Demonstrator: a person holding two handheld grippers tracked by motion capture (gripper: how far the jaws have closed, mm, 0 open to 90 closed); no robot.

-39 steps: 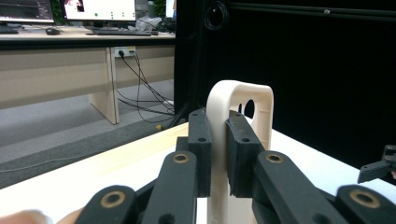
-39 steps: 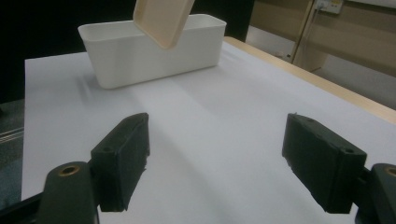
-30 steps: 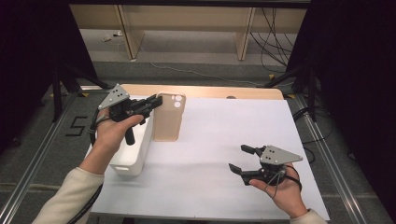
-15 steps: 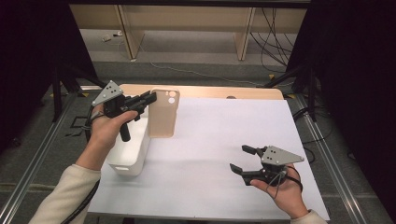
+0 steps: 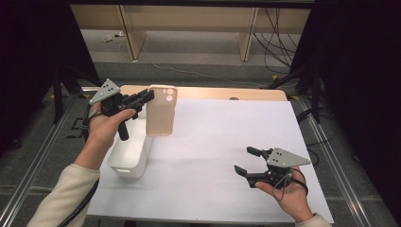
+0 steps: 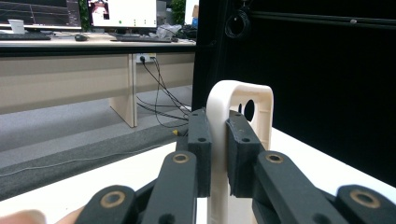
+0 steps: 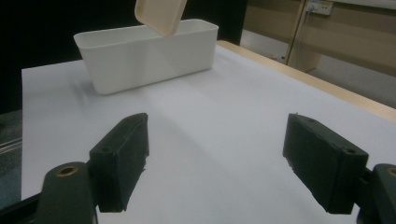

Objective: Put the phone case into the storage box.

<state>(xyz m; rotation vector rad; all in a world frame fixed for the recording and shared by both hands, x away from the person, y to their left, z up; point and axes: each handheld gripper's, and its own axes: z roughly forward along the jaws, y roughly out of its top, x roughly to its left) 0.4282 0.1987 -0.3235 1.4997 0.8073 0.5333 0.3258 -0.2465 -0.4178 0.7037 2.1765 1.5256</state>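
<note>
My left gripper (image 5: 147, 97) is shut on the top edge of a cream phone case (image 5: 161, 111), which hangs upright in the air above the right edge of a white rectangular bin (image 5: 128, 156). In the left gripper view the two black pads (image 6: 201, 140) pinch the case's rim (image 6: 218, 154) beside its camera cut-out. The case's lower corner (image 7: 161, 15) hangs over the bin (image 7: 144, 49) in the right gripper view. My right gripper (image 5: 248, 161) rests low at the front right of the white mat, jaws wide apart with nothing between them (image 7: 217, 158).
A white mat (image 5: 222, 137) covers the wooden table (image 5: 213, 93). Metal rails (image 5: 42, 151) run along both table sides. Beyond the far edge lie a floor with cables (image 5: 208, 75) and desk legs. Black curtains stand left and right.
The left hand has lifted the phone case and carried it a little up and to the left, from lying tilted near the bin to hanging upright. The right hand has stayed put.
</note>
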